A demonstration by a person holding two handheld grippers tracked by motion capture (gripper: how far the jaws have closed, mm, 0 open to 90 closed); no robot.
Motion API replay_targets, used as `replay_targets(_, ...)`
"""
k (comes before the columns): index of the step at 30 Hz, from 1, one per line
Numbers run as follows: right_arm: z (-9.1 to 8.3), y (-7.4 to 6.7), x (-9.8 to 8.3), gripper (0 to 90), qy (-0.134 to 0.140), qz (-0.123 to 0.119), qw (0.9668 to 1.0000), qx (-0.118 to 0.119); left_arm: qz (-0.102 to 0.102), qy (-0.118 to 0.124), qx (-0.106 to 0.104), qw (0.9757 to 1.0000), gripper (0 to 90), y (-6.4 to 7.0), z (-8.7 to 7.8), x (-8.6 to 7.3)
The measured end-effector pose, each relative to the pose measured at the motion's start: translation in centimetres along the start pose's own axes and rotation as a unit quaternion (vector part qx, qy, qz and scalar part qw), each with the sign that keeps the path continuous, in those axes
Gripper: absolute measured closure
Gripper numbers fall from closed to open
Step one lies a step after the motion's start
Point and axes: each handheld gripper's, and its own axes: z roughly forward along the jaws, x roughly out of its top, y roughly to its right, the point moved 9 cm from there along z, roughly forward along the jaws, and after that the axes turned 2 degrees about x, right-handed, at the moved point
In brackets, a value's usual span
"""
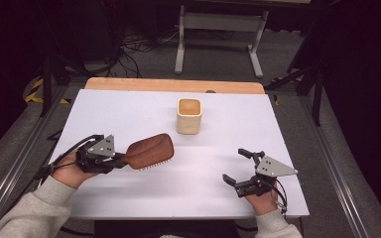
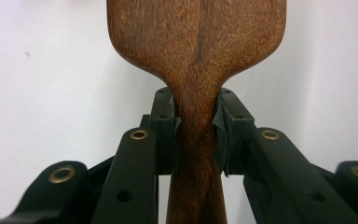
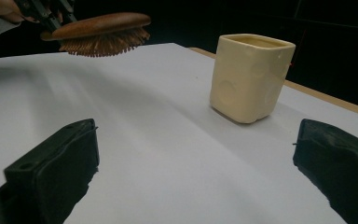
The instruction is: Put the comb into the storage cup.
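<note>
Left tool (image 1: pixel 121 161) clenched on the handle of a wooden hairbrush (image 1: pixel 150 151); in the left gripper view both black jaws press the narrow neck of the handle from either side, just below where it widens into the paddle head (image 2: pixel 198 37); wood grain runs lengthwise along handle and head.

Hairbrush is held clear of the table (image 1: pixel 129 114); in the right gripper view it hangs above the white surface with open space beneath, bristles (image 3: pixel 105 45) pointing down, smooth wooden back up (head roughly level, tipped slightly). In the high view the head points away from the left hand (image 1: pixel 72 171) toward the middle of the table; a short row of bristle tips shows along its near edge.

Right tool (image 1: pixel 240 166) released; its two jaws stand wide apart, nothing between them but bare table surface; the right hand (image 1: pixel 263 201) sits near the front right corner of the table, the tool low over the surface (whether it touches, cannot tell).

Cream cup (image 1: pixel 189 115), squarish with rounded corners, stands upright toward the back centre of the table, mouth open upward; shallow round dimples on its sides in the right gripper view; well apart from the hairbrush and from both tools.

Table top is white; a wooden strip (image 1: pixel 173 85) shows along its far edge; grey sleeves on both forearms.
</note>
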Motion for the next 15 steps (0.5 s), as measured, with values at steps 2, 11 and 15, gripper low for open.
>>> replay_targets(2, 0.0, 0.0, 0.0, 0.8, -0.001, 0.000, 1.0000, 0.000, -0.011, 0.027, 0.015, 0.9995, 72.8, 0.1, -0.1, 0.4)
replay_targets(11, 0.1, -0.1, 0.0, 0.8, -0.003, -0.002, 1.0000, 0.001, -0.053, 0.117, 0.032, 0.9912, 72.8, 0.5, -0.1, 1.3)
replay_targets(15, 0.2, -0.2, 0.0, 0.8, -0.003, 0.000, 1.0000, 0.003, -0.063, 0.139, 0.040, 0.9875, 72.8, 0.8, 0.1, 1.5)
